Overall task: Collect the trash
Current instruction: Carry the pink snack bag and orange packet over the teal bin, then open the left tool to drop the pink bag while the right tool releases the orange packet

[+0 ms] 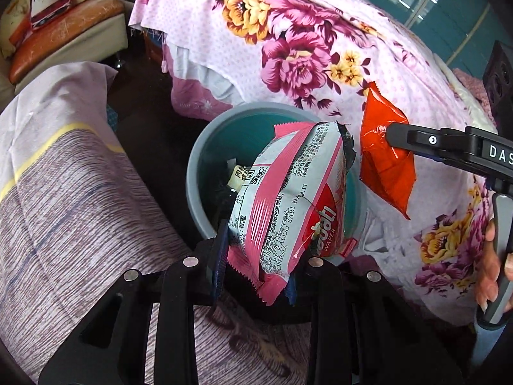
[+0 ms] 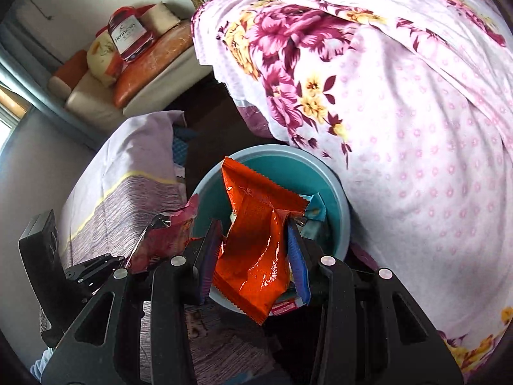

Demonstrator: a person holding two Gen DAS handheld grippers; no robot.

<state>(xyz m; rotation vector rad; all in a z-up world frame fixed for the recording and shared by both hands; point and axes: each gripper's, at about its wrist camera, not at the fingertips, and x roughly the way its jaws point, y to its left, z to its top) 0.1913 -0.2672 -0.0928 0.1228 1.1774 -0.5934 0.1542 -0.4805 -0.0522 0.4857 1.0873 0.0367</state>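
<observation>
Trash is in both my claws, and the bin [image 1: 195,173] waits under them. That is where the job stands.

On the left, my left claw [image 1: 256,263] is pinched tight on a pink wrapper [image 1: 288,199]. I grip it by its bottom edge, so it sticks up and leans over the open bin. It has not dropped in yet.

In the middle sits the bin, on the floor between a striped cover [image 1: 80,192] and a flower blanket [image 1: 304,48]. I can see some scraps down inside it already, a small white bit and some dark stuff. In the right view I also see a blue wrapper [image 2: 315,211] and something red low in the bin. So I think part of the job is done.

On the right, my right claw [image 2: 255,243] is pinched tight on an orange wrapper [image 2: 256,240]. It hangs right above the bin [image 2: 340,192] too. From the left view the orange wrapper [image 1: 384,157] looks close beside the pink one, but they do not touch.

What is left, I think: let go with both claws so the two wrappers fall in. I aim over the middle, so nothing slides off the rim. I cannot see any more trash lying on the covers or the dark floor here, but much of the room is hidden.
</observation>
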